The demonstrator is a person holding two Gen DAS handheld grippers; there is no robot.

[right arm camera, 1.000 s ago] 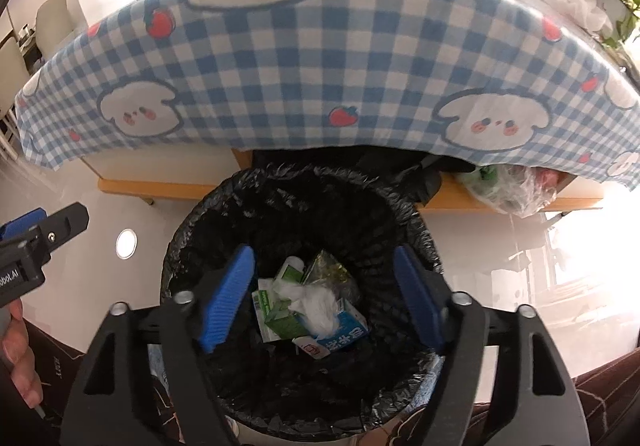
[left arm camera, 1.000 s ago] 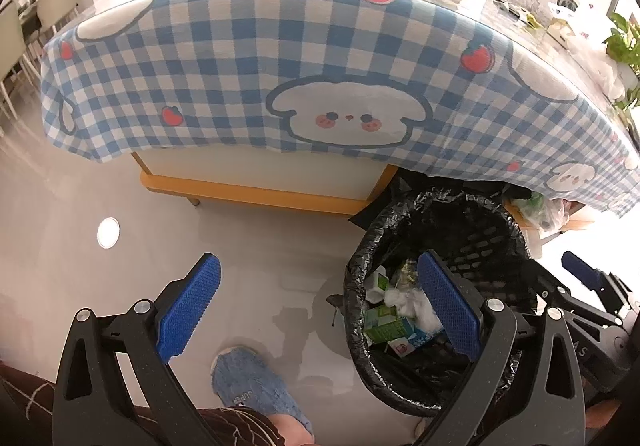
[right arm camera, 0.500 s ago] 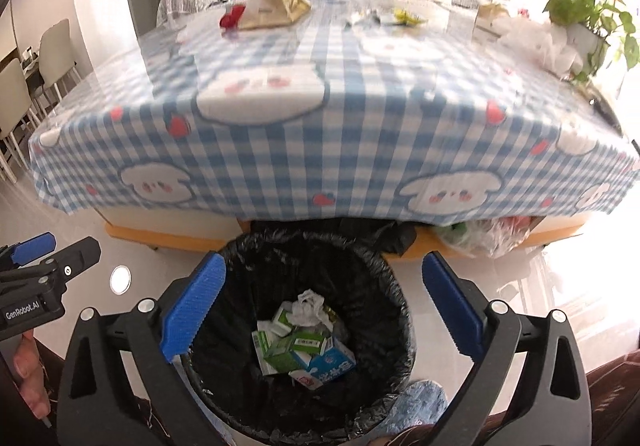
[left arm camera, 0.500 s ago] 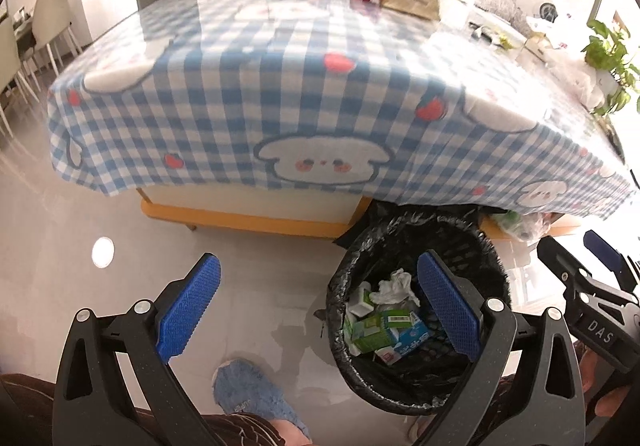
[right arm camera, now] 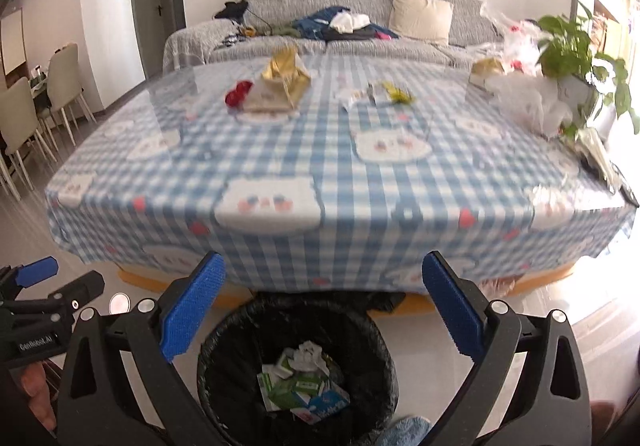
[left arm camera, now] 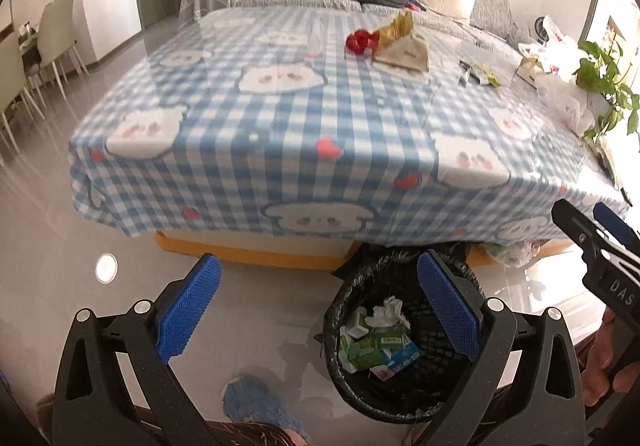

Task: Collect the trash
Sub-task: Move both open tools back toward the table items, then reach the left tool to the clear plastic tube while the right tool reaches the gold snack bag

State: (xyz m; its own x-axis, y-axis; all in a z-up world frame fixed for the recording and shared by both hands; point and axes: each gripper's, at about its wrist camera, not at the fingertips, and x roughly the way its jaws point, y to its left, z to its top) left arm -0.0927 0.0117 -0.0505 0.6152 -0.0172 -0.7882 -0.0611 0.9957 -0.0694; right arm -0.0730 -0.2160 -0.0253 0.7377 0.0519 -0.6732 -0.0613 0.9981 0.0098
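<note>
We see one grey, ribbed fabric sofa (right arm camera: 360,9) along the far wall, with one cream cushion (right arm camera: 422,19) and a heap of dark and white clothes on it. In front of it stands one low desk (right arm camera: 280,181) draped in a glossy blue-and-white checked cloth printed with white cartoon faces and small red strawberries; an orange wooden edge shows under the hem. At the left we count two pale, smooth dining chairs (right arm camera: 66,85) on thin legs, blurred at the edge of the view.

On the floor against the desk's near edge is one round, black mesh waste bin (right arm camera: 296,374) lined with a crinkled black plastic bag. Inside lie the collected trash: a few flattened green-and-white cartons (right arm camera: 288,390), one blue-and-white carton and one crumpled white tissue (right arm camera: 306,356); we cannot count the cartons exactly.

Both tools hang above the bin, empty. The right gripper (right arm camera: 320,310) has two black plastic arms tipped with blue, cross-hatched pads, its fingers spread as wide as they go with nothing between them. The left gripper (left arm camera: 316,310) is built the same, and its fingers also stand wide apart and bare.

More trash waits on the desk top: one crinkled gold foil wrapper (right arm camera: 286,63) on a flat beige paper packet (right arm camera: 268,99), one shiny red crumpled piece (right arm camera: 238,91) just beside them, and a small scatter of white and yellow-green scraps (right arm camera: 384,91). One leafy green potted plant (right arm camera: 572,49) stands at the right edge among loose white plastic bags (right arm camera: 528,101).

One fuzzy blue slipper (left arm camera: 260,406) shows on the polished grey floor.
</note>
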